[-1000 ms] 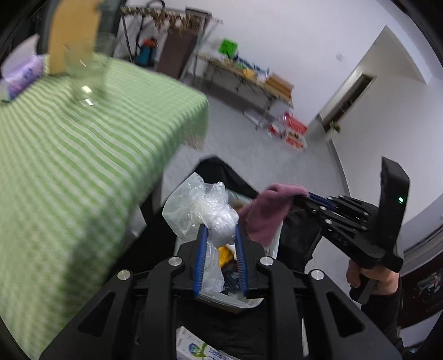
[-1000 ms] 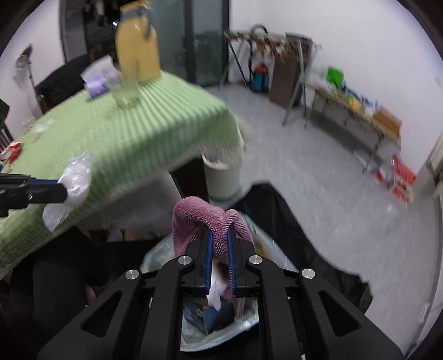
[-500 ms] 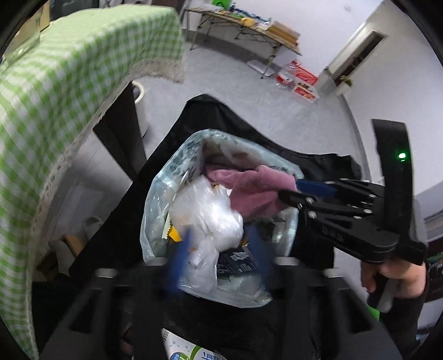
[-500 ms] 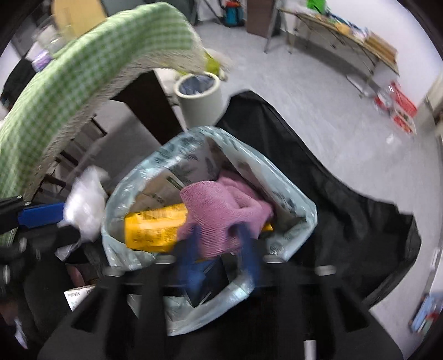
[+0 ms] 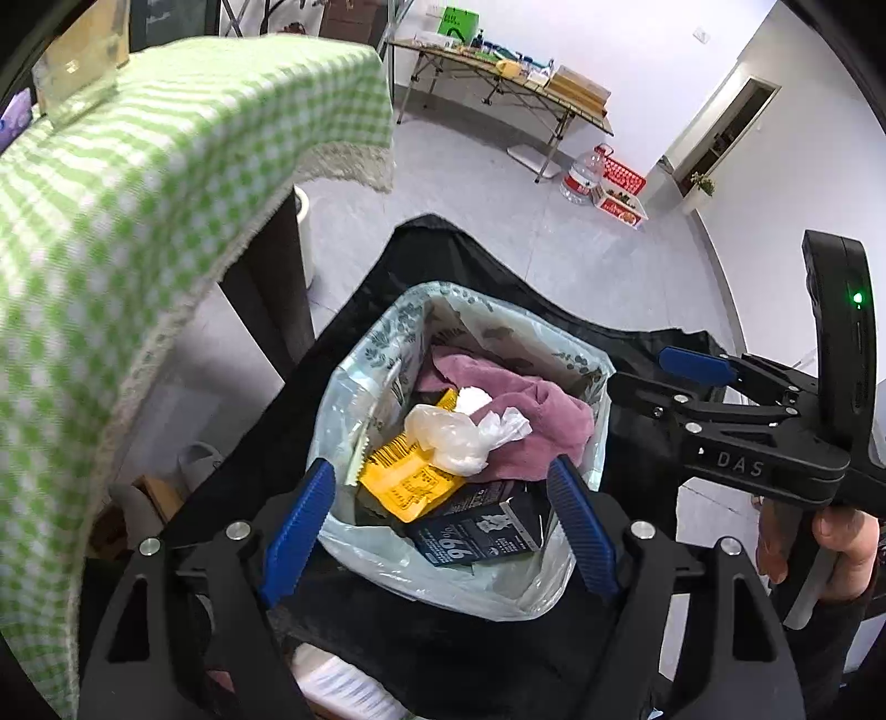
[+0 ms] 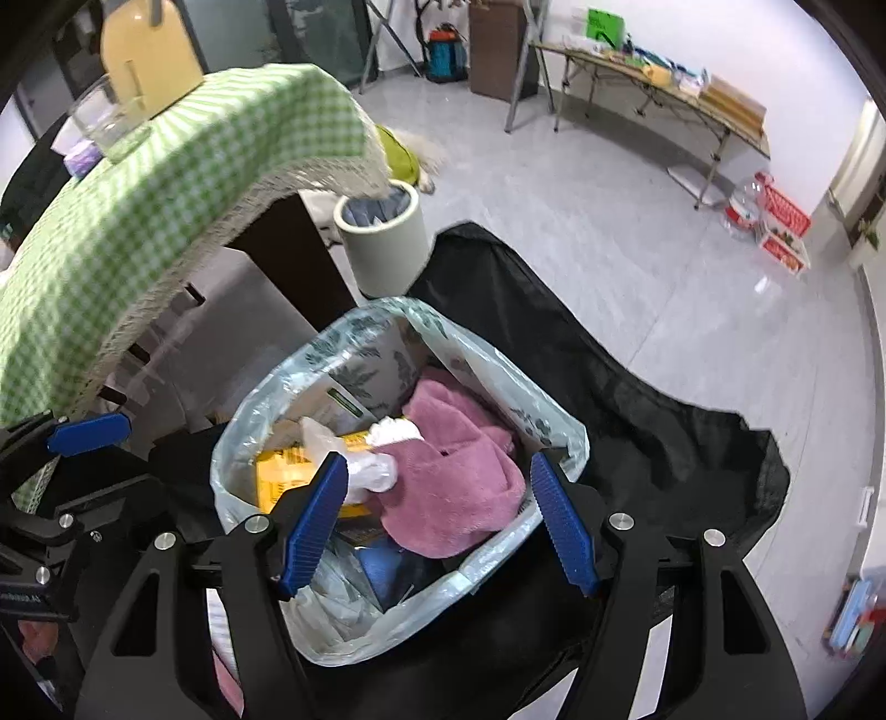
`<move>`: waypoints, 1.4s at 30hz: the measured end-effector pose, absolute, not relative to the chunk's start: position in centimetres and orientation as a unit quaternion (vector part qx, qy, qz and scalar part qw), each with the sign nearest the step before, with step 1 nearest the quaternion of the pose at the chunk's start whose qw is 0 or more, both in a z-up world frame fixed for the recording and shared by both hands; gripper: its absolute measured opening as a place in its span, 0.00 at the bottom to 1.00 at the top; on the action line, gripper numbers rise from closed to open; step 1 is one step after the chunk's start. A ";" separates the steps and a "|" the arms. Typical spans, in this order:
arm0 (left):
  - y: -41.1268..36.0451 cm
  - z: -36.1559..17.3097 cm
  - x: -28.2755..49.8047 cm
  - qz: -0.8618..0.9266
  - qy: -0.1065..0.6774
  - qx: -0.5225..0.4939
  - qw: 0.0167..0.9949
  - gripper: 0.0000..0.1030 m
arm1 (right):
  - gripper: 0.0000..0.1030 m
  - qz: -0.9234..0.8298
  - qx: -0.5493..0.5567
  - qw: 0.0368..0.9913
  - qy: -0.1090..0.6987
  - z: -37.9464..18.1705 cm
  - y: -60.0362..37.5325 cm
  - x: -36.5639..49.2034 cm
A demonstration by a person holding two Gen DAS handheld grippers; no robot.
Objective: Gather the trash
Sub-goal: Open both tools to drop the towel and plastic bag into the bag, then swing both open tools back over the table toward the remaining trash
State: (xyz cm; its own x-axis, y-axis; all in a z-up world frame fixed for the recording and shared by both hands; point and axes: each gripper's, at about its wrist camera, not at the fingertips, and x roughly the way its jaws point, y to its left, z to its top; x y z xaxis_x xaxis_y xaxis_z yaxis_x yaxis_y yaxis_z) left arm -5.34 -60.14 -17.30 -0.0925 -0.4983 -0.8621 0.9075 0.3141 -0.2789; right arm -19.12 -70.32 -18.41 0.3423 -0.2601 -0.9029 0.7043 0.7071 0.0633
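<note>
We noted a bench (image 5: 166,183) draped in a green checked cloth (image 6: 183,183) overhanging the upper left of both views, its fringed edge near the work area but not over it. A clear glass (image 6: 111,124) and a yellow jug (image 6: 149,50) stood on it. A small round waste bin (image 6: 385,238) sat on the grey floor (image 6: 609,232) just past the dark bench leg (image 5: 271,299). Well apart, against the far wall, a folding table (image 5: 509,83) carried assorted items, with a water bottle (image 5: 581,174) and a red crate (image 5: 623,177) on the floor near it.

The trash bag (image 5: 387,338), pale and translucent with a leaf print, stood open-mouthed inside a black fabric holder (image 6: 637,399). Nothing blocked its opening. Inside it we saw a pink towel (image 6: 459,482) heaped toward the right side, a crumpled clear plastic wrapper (image 5: 454,440) lying on top against the towel, a yellow packet (image 5: 410,482) partly under the wrapper, and a dark carton (image 5: 476,537) at the near edge.

The left gripper (image 5: 437,520) hung over the near rim of the bag, its jaws having just been opening and now spread wide, with nothing between the blue pads. The right gripper (image 6: 443,518) also stood above the bag, jaws likewise just opened wide and empty, the towel lying loose below them. In the left view a hand (image 5: 819,543) held the right gripper's handle.
</note>
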 end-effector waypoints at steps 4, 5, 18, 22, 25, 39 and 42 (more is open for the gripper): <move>-58.5 -15.4 -4.5 -0.552 0.482 0.196 0.652 0.76 | 0.64 -0.299 0.212 0.798 0.478 -17.1 -69.5 -18.2; -58.1 -15.1 -4.3 -0.551 0.481 0.194 0.654 0.76 | 0.64 -0.298 0.208 0.801 0.476 -16.8 -69.3 -18.1; -45.9 -3.0 0.5 -0.553 0.372 0.114 0.737 0.81 | 0.68 -0.262 0.143 0.853 0.428 -10.8 -63.9 -14.4; -39.9 0.1 4.5 -0.502 0.338 0.058 0.794 0.85 | 0.70 -0.244 0.116 0.881 0.389 -7.6 -61.4 -12.3; -34.8 1.5 7.7 -0.457 0.327 0.029 0.827 0.87 | 0.73 -0.223 0.098 0.901 0.359 -5.1 -59.0 -10.0; -12.6 1.4 21.9 -0.238 0.341 -0.043 0.908 0.89 | 0.77 -0.064 -0.017 0.954 0.293 1.1 -45.3 7.0; -9.6 1.1 23.9 -0.213 0.353 -0.060 0.909 0.89 | 0.77 -0.038 -0.028 0.954 0.295 1.0 -42.7 10.6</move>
State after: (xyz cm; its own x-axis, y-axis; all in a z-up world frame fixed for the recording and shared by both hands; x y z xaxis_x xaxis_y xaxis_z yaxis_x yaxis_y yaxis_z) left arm 23.91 -9.56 1.05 0.6605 -0.4297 -0.6157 0.3454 0.9020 -0.2590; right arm 10.62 -42.69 1.03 0.8234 -0.0884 -0.5605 0.0559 0.9956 -0.0749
